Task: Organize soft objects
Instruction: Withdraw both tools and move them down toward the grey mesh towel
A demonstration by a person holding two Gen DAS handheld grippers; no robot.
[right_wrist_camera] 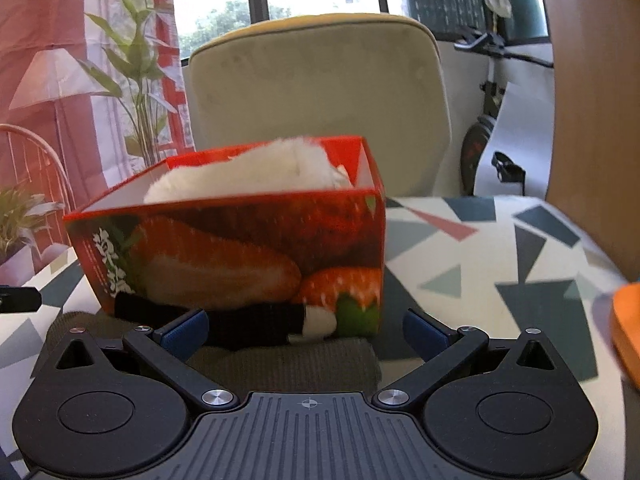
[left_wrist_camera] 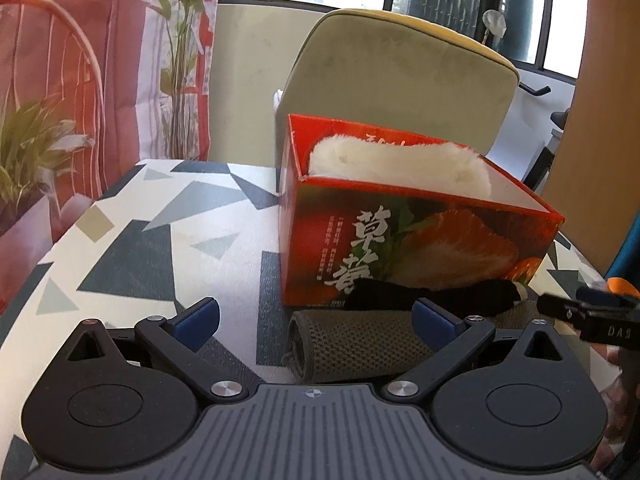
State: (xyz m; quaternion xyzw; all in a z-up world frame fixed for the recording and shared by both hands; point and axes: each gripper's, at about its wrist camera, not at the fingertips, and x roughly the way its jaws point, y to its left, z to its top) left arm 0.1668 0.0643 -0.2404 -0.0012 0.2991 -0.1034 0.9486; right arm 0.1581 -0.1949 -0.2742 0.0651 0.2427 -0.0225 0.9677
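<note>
While you hold both tools low over the table point(left_wrist_camera: 132, 216), each one stands spread wide with nothing between its fingers. Your left gripper point(left_wrist_camera: 316, 316) has its two blue pads on either side of the near end of one rolled grey mesh cloth point(left_wrist_camera: 352, 344), but neither pad touches it. Your right gripper point(right_wrist_camera: 306, 330) frames the same roll from the other side, and its tip also shows at the right edge of the left wrist view.

You have one red strawberry box point(left_wrist_camera: 420, 248) standing upright and open-topped on the patterned tablecloth. Inside it lies one white fluffy item point(left_wrist_camera: 400, 164), piled high enough to rise above the rim. Two soft things are outside the box: the grey mesh roll lying on the table just in front of it, and one black sock with a white toe point(right_wrist_camera: 316, 320), which lies across the top of the roll and against the foot of the box's front wall.

Behind the box stands one olive-green chair point(left_wrist_camera: 400, 76), its back facing you. One orange object point(right_wrist_camera: 628, 328) shows at the far right of the right wrist view, too cropped and blurred to identify. Two leafy plants point(left_wrist_camera: 28, 148) stand to the left beside the table.
</note>
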